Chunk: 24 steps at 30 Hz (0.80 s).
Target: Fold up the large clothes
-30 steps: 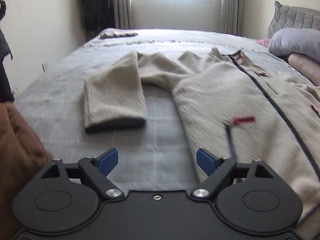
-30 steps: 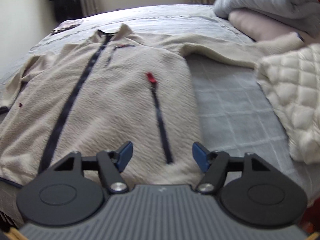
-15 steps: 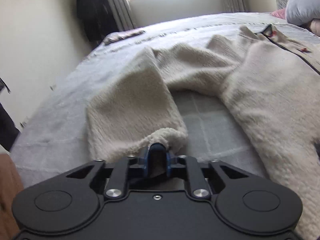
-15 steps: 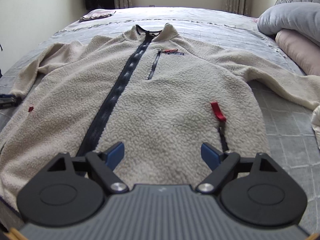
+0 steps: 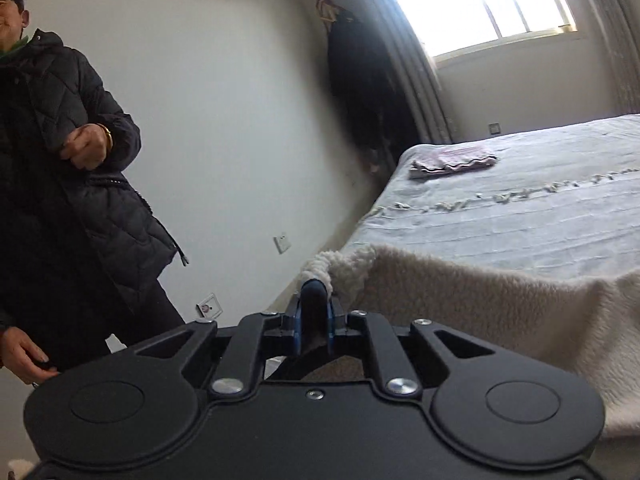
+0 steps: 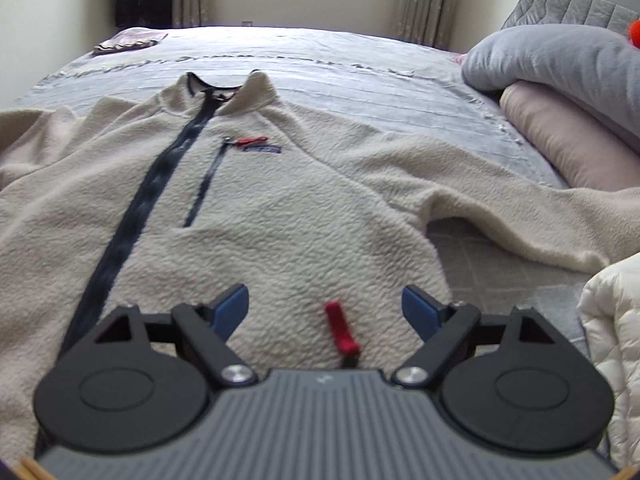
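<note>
A cream fleece jacket with a dark front zip lies face up on the grey bed. My left gripper is shut on the cuff of the jacket's sleeve and holds it lifted above the bed's left edge. My right gripper is open and empty, low over the jacket's lower front, with a red pocket zip pull between its fingers. The other sleeve stretches out to the right.
A person in a black padded coat stands left of the bed. A folded pink cloth lies at the bed's far corner. Grey and pink pillows and a white quilted coat lie on the right.
My left gripper closed on the sleeve cuff and lifted it up and leftward, swinging toward the wall. My right gripper moved forward over the jacket's lower front and stayed open.
</note>
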Tool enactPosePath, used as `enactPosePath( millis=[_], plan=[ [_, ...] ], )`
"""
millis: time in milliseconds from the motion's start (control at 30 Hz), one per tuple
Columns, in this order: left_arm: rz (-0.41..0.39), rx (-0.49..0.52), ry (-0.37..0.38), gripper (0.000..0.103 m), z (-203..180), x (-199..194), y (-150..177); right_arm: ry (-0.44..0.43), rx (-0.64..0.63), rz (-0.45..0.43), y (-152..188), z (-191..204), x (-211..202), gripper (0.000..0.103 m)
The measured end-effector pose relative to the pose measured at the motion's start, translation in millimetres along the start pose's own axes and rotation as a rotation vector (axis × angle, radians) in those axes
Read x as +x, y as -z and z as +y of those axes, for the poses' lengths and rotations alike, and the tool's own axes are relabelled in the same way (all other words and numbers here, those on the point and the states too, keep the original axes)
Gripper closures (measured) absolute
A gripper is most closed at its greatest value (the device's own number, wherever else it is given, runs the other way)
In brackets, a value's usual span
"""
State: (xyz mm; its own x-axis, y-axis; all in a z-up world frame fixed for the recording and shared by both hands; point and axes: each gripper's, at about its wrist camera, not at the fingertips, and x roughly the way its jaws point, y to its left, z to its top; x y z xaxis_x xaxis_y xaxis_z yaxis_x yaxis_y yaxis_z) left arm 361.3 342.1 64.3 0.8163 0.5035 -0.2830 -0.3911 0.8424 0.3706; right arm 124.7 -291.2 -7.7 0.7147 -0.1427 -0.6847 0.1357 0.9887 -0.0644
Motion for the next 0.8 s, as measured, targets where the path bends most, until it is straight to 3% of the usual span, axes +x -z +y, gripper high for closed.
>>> enactPosePath(
  millis=[167,267,300,333,367,400,533,667,800],
  plan=[
    [0.010,-0.054,-0.092,0.090,5,62,-11,0.036,0.009,0.005,-5,-7,8,0.020],
    [-0.007,-0.072,-0.144,0.076,-1,82,-10,0.041,0.001,0.007,-7,-8,10,0.020],
    [-0.007,-0.086,-0.171,0.066,-4,82,-9,0.044,-0.007,0.006,-8,-8,10,0.020],
    [-0.011,-0.104,-0.196,0.045,-6,79,-6,0.048,-0.016,0.003,-9,-8,10,0.020],
    [-0.015,-0.126,-0.199,0.033,-8,75,-3,0.050,-0.024,-0.002,-9,-9,10,0.020],
    [-0.015,-0.141,-0.169,0.022,-12,70,2,0.052,-0.027,-0.008,-10,-11,9,0.019],
    [0.104,-0.092,0.008,0.022,-43,61,18,0.059,-0.011,-0.018,-14,-27,10,0.017],
    [0.160,-0.059,0.182,0.021,-83,28,32,0.087,0.036,-0.048,-19,-59,-1,0.016],
    [0.188,-0.026,0.346,0.008,-121,-17,36,0.140,0.108,-0.088,-26,-108,-22,0.011]
  ],
)
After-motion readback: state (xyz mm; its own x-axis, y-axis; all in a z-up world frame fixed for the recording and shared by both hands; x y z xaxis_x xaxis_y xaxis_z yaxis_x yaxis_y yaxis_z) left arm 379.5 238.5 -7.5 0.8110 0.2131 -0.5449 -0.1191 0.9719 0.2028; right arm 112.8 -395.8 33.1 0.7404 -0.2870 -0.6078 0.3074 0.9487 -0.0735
